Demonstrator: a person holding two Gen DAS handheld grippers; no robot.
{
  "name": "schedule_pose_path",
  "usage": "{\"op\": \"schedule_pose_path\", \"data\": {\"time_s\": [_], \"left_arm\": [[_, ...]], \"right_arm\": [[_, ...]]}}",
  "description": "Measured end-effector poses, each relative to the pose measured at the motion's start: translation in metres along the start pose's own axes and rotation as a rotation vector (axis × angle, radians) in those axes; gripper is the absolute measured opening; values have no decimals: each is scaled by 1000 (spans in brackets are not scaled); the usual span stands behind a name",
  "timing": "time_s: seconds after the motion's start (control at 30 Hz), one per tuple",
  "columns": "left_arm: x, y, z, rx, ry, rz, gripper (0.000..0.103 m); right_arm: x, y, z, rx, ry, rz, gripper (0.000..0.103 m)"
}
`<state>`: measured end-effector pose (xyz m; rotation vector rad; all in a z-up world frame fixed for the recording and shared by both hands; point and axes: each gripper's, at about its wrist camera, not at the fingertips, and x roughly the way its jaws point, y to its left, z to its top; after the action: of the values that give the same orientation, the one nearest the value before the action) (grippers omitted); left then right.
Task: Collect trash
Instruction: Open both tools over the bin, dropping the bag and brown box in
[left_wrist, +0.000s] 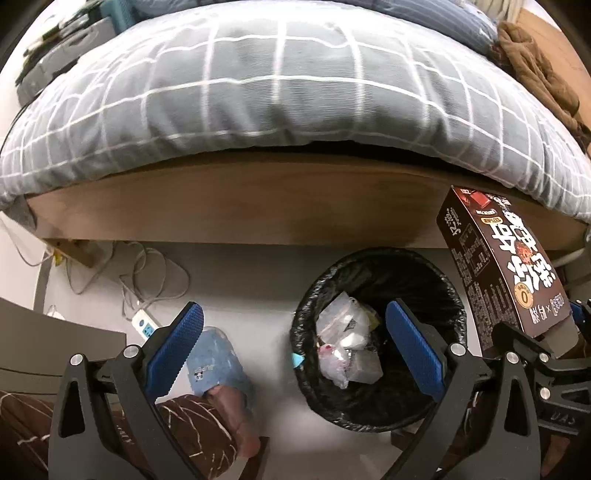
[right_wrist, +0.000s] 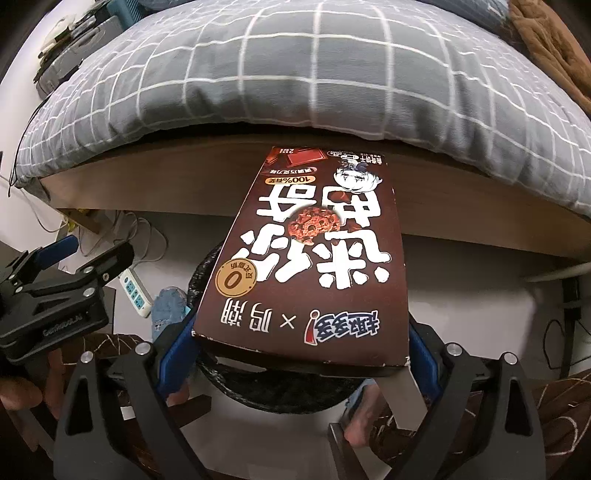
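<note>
A black bag-lined trash bin stands on the floor by the bed, with clear plastic wrappers inside. My left gripper hangs open above the bin's left rim, nothing between its blue pads; the right wrist view shows it at the far left. My right gripper is shut on the near end of a brown cookie box, which tilts away over the bin and hides most of it. From the left wrist, the box stands over the bin's right edge.
A bed with a grey checked duvet and a wooden frame runs across behind the bin. A white power strip and loose cables lie at the left. The person's foot in a blue slipper rests beside the bin.
</note>
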<state>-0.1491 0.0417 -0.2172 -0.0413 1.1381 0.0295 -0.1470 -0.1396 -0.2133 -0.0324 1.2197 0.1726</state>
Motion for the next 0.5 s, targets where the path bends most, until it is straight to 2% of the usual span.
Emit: {"op": "schedule_pose_path", "data": {"time_s": [0.17, 0.3, 0.5], "left_arm": [[-2, 9, -1, -13, 7, 9, 97], [-1, 11, -2, -25, 9, -3, 97], [3, 8, -4, -19, 6, 1, 97]], "right_arm": [[10, 11, -3, -6, 15, -1, 91], [18, 5, -5, -6, 23, -21, 92], [20, 4, -5, 6, -8, -46, 95]]}}
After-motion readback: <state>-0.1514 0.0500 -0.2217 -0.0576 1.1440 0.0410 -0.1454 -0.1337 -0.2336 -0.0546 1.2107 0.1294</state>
